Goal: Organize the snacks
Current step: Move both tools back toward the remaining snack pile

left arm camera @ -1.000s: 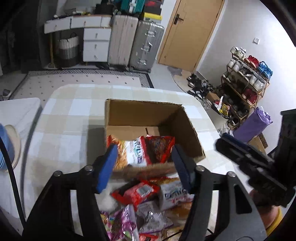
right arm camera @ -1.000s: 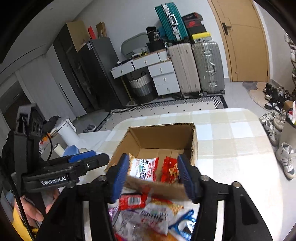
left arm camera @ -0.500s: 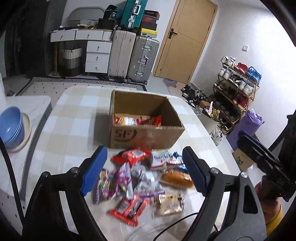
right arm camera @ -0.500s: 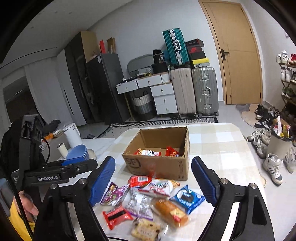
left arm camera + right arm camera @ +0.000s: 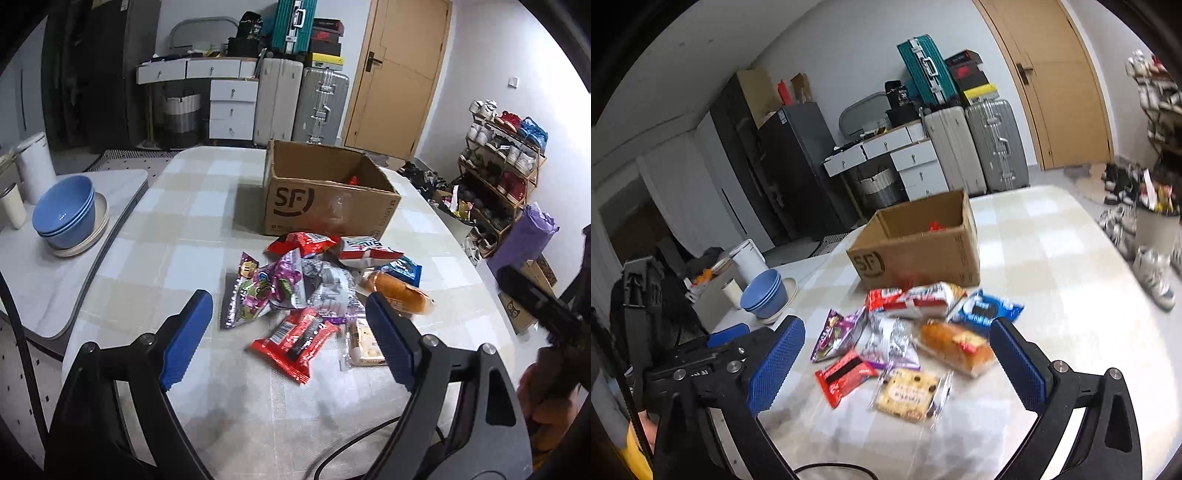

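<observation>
A brown cardboard box (image 5: 328, 197) marked SF stands open on the checked table, with a red packet showing inside; it also shows in the right wrist view (image 5: 919, 247). In front of it lies a pile of several snack packets: a red wrapper (image 5: 295, 338), a purple candy bag (image 5: 245, 295), a silver bag (image 5: 325, 286), a bread roll (image 5: 399, 293), a blue cookie pack (image 5: 984, 308) and a biscuit pack (image 5: 908, 395). My left gripper (image 5: 286, 336) is open and empty above the near side of the pile. My right gripper (image 5: 897, 367) is open and empty, also over the pile.
A side table on the left holds stacked blue bowls (image 5: 64, 212) and a white kettle (image 5: 35, 162). The checked table (image 5: 177, 236) ends at a rounded edge on the right. Suitcases (image 5: 321, 107), drawers and a door stand behind. A shoe rack (image 5: 506, 147) is on the right.
Both grippers have pulled back and up from the box toward the near side of the table. The snack pile has come fully into view below them. Both stay open and empty.
</observation>
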